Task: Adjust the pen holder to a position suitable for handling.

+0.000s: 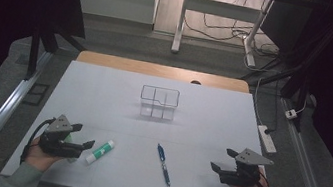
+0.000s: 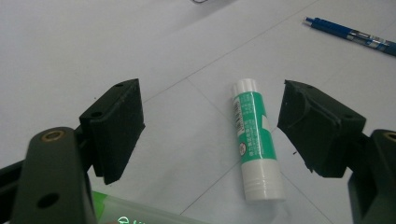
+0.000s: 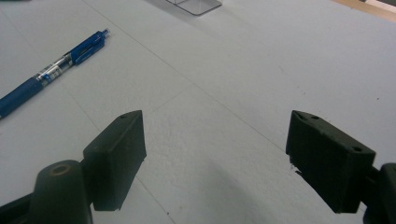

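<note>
Low over the table, left tongs (image 1: 84,137) gaping around glue stick (image 2: 254,140), right tongs (image 1: 222,159) gaping, empty.

A table (image 1: 104,89) with a white top carries everything, a strip of bare wood showing along its far edge; a green and white glue stick (image 1: 100,152) lies near the front left; a blue pen (image 1: 163,165) lies at front centre; a clear divided box (image 1: 159,103) stands further back.
</note>
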{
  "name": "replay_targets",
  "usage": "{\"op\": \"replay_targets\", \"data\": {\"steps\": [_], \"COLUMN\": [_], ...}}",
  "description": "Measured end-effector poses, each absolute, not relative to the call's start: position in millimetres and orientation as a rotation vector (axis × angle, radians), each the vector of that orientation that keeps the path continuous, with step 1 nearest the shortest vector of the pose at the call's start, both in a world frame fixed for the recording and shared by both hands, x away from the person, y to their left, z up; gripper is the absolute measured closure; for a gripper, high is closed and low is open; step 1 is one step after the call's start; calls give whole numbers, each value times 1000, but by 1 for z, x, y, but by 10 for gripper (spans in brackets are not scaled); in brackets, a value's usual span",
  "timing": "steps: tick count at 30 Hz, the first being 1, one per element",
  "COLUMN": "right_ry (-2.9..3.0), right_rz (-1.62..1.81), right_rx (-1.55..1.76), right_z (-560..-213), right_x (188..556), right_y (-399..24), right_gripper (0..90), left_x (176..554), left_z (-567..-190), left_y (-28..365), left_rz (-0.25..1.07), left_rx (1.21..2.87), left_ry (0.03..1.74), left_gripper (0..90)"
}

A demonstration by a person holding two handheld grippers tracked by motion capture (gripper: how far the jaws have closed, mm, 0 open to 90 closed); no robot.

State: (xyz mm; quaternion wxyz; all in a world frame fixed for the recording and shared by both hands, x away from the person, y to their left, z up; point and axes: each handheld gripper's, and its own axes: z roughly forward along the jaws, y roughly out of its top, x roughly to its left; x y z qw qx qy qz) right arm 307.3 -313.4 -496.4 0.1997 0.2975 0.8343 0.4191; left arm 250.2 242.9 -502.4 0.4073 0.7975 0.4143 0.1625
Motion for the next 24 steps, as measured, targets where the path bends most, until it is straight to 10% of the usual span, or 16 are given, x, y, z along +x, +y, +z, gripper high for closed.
{"op": "replay_targets", "data": {"steps": [24], "right_ry": [2355], "right_rz": [1144], "right_rx": [840], "right_z": [-497], "right_x": [307], "right_y": [-312], "right_gripper": [208], "left_x": [251], "left_z": [-501], "left_y": [243], "left_rz": [419], "left_rx": [2018], "left_ry": [1029], "left_gripper": [216]}}
